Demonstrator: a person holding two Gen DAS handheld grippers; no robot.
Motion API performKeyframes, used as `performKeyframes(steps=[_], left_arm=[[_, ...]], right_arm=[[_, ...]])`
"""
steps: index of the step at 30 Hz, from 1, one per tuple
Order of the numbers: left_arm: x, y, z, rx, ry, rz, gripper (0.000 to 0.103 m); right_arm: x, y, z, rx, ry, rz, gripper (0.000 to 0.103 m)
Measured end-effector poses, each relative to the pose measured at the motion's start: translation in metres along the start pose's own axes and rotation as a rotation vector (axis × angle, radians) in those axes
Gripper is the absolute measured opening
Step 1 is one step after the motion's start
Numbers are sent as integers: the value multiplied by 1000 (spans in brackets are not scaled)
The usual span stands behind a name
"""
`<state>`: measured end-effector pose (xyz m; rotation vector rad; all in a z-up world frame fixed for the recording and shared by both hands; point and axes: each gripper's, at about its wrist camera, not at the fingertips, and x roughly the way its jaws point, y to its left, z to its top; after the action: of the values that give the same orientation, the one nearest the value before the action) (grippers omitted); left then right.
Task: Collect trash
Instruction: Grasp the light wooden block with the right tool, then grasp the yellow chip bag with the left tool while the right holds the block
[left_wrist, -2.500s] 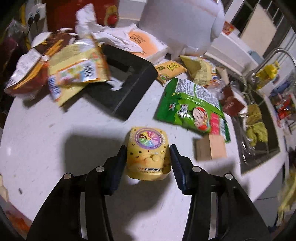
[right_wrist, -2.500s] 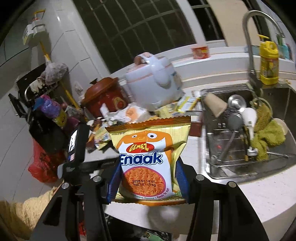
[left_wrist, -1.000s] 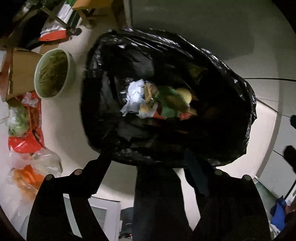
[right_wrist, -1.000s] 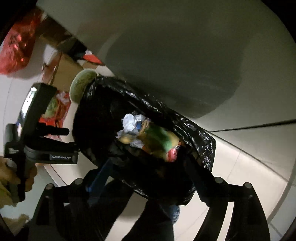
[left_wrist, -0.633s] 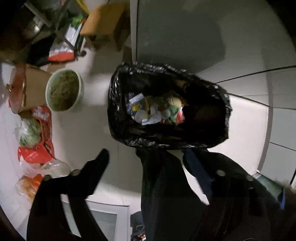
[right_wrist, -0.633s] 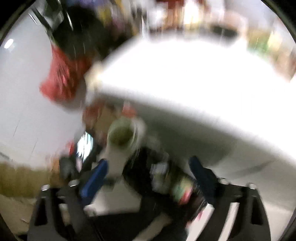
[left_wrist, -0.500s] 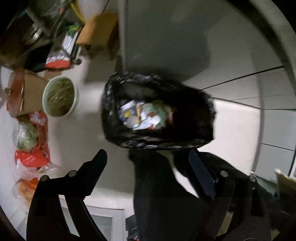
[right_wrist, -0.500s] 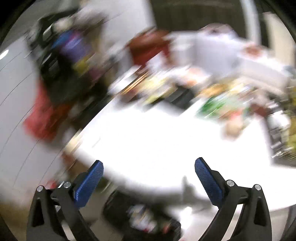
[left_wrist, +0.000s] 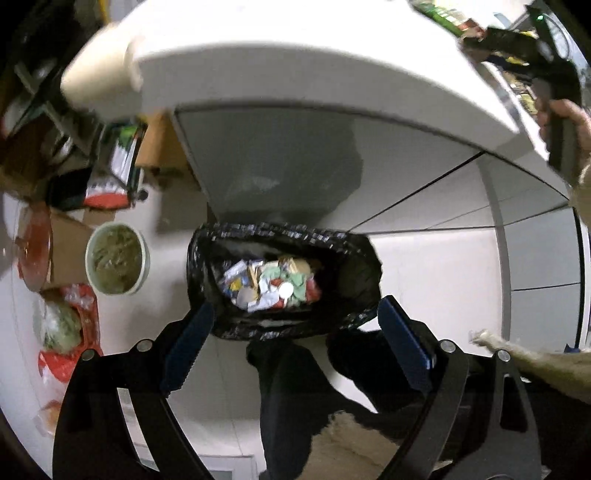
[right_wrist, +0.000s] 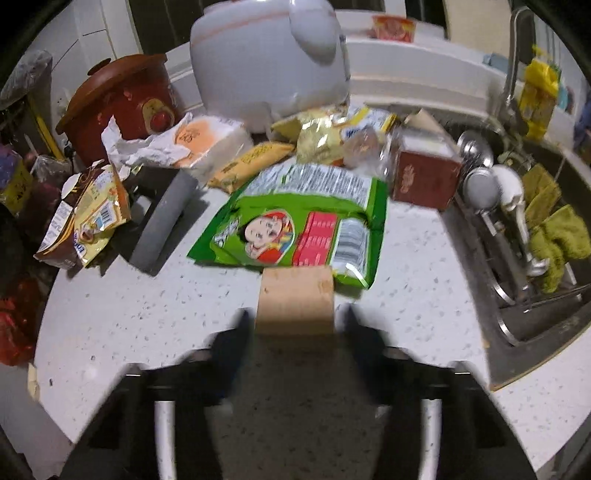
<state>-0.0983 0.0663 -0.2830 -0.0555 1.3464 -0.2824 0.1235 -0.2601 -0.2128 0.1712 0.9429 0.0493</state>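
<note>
Right hand-held gripper (right_wrist: 295, 325): jaws closing around small tan box (right_wrist: 295, 301), desk (right_wrist: 147, 310) twelve o'clock, for binning. Left hand-held gripper (left_wrist: 291, 349): wide, empty, above bin bag (left_wrist: 282, 280).

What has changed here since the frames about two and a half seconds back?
Both loads went into the black trash bag: yellow toy and noodle packet. The left gripper is open and empty above it; the right gripper, jaws just closing, now straddles the small brown box. The green packet has stayed put.

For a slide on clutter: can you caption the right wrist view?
Right tongs closing around a small tan box on a speckled counter strewn with snack wrappers.
</note>
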Motion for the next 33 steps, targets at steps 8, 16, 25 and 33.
performKeyframes(steps=[8, 16, 25, 33], left_arm=[[-63, -20, 86, -59, -227, -153, 88], [-72, -39, 230, -236, -365, -134, 88], [-36, -49, 340, -335, -333, 40, 88], [-10, -35, 361, -440, -273, 115, 87]], right_arm=[[-53, -9, -13, 34, -44, 123, 35], [-99, -25, -36, 80, -65, 220, 35], [-110, -31, -52, 46, -51, 263, 35], [-106, -38, -54, 36, -35, 302, 35]])
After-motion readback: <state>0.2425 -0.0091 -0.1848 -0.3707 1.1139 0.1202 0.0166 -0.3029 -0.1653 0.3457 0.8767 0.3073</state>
